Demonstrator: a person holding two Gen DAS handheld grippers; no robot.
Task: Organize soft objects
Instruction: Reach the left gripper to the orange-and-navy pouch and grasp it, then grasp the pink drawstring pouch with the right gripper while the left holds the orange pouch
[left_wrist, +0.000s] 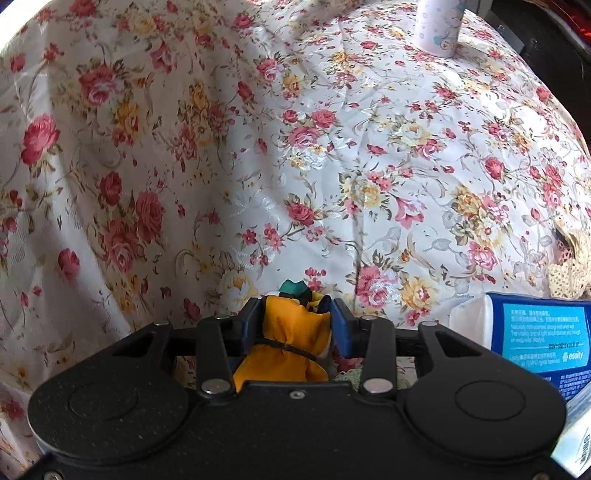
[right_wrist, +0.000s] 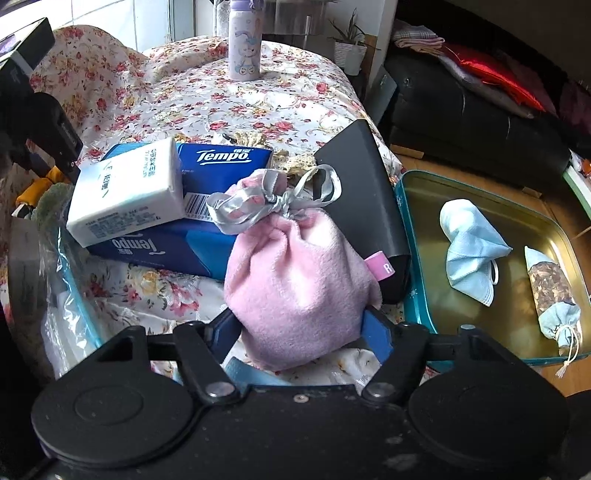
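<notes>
Left tongs (left_wrist: 295, 317) clenched on the yellow pouch (left_wrist: 291, 332); right tongs (right_wrist: 303, 328) squeezing the pink pouch (right_wrist: 295, 280). Next, carry both to the tin (right_wrist: 417, 295).

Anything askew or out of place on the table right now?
The white tissue pack sits tilted, propped on the blue Tempo box rather than lying flat. The dark flat case leans on the teal tin's rim. Nothing looks spilled or damaged.

Setting: home, living rm/bedroom type | evidence: floral cloth (right_wrist: 258, 107) over furniture; black leather sofa (right_wrist: 461, 122) w/ piled fabrics; potted plant (right_wrist: 351, 44); wood floor (right_wrist: 417, 158); kid's cartoon bottle (right_wrist: 244, 44); Tempo tissue packs (right_wrist: 221, 162) | daylight from window side
</notes>
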